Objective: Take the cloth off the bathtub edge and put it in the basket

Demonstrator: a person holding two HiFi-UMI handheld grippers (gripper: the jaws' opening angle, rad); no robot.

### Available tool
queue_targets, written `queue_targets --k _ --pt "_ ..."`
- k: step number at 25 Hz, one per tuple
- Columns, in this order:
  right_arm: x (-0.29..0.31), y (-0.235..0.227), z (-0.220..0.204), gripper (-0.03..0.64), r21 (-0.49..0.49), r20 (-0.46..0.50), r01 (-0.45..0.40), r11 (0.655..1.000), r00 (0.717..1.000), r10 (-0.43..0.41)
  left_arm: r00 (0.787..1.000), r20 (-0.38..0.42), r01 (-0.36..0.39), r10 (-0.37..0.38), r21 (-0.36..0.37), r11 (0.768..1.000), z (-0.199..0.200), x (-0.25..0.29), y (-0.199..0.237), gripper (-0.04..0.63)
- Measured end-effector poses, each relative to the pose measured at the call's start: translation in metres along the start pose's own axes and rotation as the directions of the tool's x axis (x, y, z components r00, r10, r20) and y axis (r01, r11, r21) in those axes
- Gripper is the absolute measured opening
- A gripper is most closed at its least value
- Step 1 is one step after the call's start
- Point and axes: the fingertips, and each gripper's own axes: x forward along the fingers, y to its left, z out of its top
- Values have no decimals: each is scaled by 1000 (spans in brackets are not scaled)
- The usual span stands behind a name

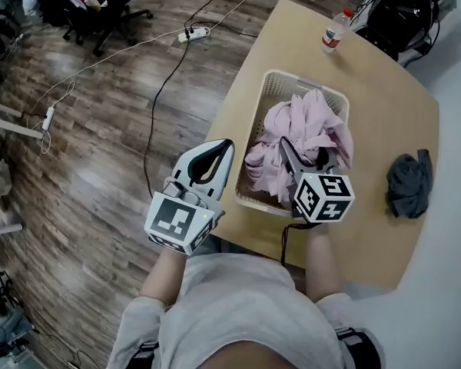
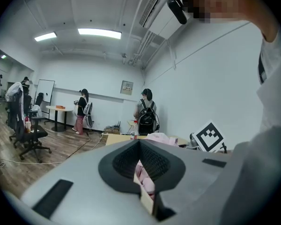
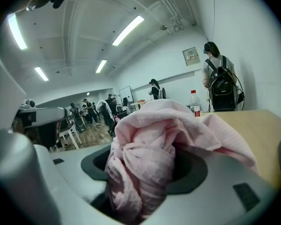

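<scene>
Over the bench [image 1: 399,114], your right gripper [image 1: 303,156] squeezes the pink cloth [image 1: 307,125] just above the basket [image 1: 273,79], ready to drop it in. Your left gripper [image 1: 227,146] is closed, empty and off to the side.

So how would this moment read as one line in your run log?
right gripper: holding pink cloth in white basket | left gripper: shut, empty, beside basket | grey cloth: on table
</scene>
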Motion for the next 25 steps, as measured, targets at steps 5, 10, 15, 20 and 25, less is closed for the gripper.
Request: queue_targets --k 5,10,15,20,25 --pt "11 3 -29 299 18 -84 -19 1000 996 20 999 -25 -27 27 -13 1000 -13 -6 6 -3" --pt "19 -4 -43 301 89 -131 -15 996 991 27 999 -31 -42 41 -27 999 -22 -8 10 -3" --pt "23 -8 -54 302 123 -191 7 992 981 17 999 -30 -40 39 -24 999 -21 -8 8 -3" --pt "27 -10 -65 302 141 -259 26 990 966 12 998 -26 -50 50 -21 999 -18 -10 10 -3" --pt "31 -15 -75 302 148 -311 48 988 951 0 997 -26 -66 66 -16 998 -19 -11 10 -3"
